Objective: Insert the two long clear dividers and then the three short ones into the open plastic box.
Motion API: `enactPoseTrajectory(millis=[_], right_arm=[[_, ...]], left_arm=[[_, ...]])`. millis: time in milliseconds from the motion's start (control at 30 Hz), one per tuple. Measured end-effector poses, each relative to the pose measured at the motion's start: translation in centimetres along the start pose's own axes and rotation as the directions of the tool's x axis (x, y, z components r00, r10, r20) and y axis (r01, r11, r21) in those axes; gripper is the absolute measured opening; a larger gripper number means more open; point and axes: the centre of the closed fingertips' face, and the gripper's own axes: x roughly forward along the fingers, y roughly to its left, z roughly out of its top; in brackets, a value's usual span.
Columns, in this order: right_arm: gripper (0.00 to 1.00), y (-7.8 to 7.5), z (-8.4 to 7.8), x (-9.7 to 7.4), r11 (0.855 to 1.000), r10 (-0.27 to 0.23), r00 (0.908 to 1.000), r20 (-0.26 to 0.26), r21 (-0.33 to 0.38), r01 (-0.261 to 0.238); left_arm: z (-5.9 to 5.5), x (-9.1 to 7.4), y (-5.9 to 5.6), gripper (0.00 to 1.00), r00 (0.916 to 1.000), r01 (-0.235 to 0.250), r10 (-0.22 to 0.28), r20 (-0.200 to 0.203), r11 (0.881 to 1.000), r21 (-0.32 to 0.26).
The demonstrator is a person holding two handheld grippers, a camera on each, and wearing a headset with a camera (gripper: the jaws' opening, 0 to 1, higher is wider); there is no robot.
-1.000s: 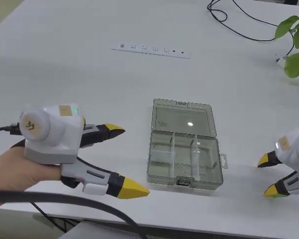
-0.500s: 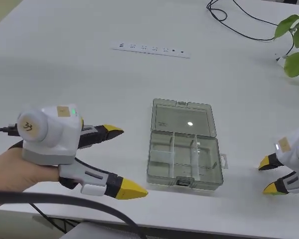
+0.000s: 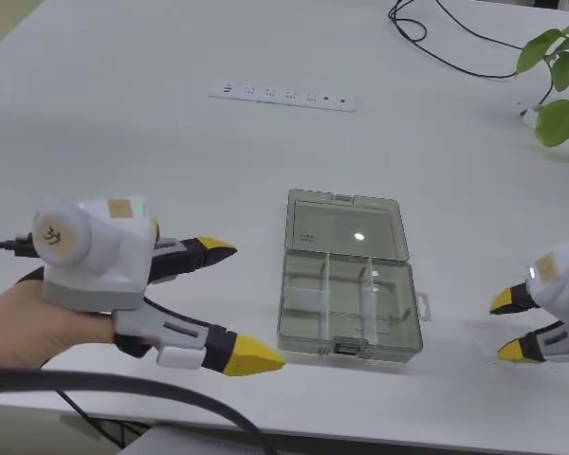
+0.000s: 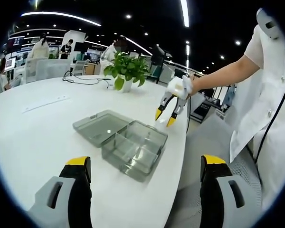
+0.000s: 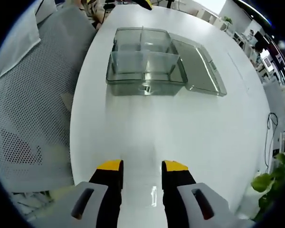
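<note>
**Legible markings: one item, reading uncertain**

At 9 o'clock in the head view, the round end cap on the left gripper [image 3: 239,303] bears a handwritten mark [image 3: 55,237], dark on tan. It appears to read "33", but this is not certain. Toward 12 o'clock, the white power strip [image 3: 283,96] carries dark print too small to read. A tan sticker [image 3: 123,209] on the same gripper shows nothing legible.

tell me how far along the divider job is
Done: the box is open, with long dividers and some short dividers seated. In hand: nothing; left gripper and right gripper are open, the right around a faint clear glint, perhaps a divider. Left: seating it.
</note>
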Motion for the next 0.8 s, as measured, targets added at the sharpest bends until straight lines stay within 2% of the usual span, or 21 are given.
enactPoseTrajectory(millis=[200, 367, 500, 567, 600, 633, 767, 800], right_arm=[[0.33, -0.7, 3.5, -2.5, 0.998, -0.059, 0.9968, 0.054, -0.015, 0.060], [0.33, -1.3, 5.0, -3.2, 0.996, -0.083, 0.9927, 0.088, -0.038, 0.087], [0.33, -1.4, 7.4, -4.4, 0.994, -0.101, 0.9884, 0.114, -0.038, 0.106], [0.33, -1.5, 7.9, -4.4, 0.993, -0.109, 0.9862, 0.125, -0.041, 0.114], [0.33, -1.6, 8.6, -4.6, 0.992, -0.112, 0.9846, 0.134, -0.041, 0.119], [0.33, -1.6, 9.3, -4.9, 0.991, -0.118, 0.9828, 0.142, -0.046, 0.125], [0.33, -1.5, 11.4, -5.8, 0.988, -0.127, 0.9803, 0.152, -0.070, 0.139], [0.33, -1.7, 11.5, -5.8, 0.988, -0.126, 0.9799, 0.154, -0.074, 0.139]], left_arm=[[1.2, 0.5, -0.1, 0.95, 0.9999, -0.001, 0.001, 0.017, 1.000, -0.018], [2.5, 1.1, -0.4, 0.90, 0.9992, 0.005, -0.003, 0.041, 0.998, -0.060], [3.4, 1.9, -0.6, 0.85, 0.9989, 0.000, 0.004, 0.047, 0.997, -0.082], [4.0, 2.3, -0.8, 0.82, 0.9982, 0.004, 0.003, 0.060, 0.993, -0.121], [4.6, 2.6, -1.3, 0.81, 0.9965, 0.022, -0.008, 0.083, 0.985, -0.171], [5.1, 2.9, -1.5, 0.80, 0.9948, 0.033, -0.015, 0.101, 0.985, -0.170], [5.8, 4.0, -1.9, 0.73, 0.9938, 0.042, -0.020, 0.109, 0.977, -0.208], [6.0, 4.2, -2.1, 0.71, 0.9933, 0.045, -0.021, 0.113, 0.976, -0.214]])
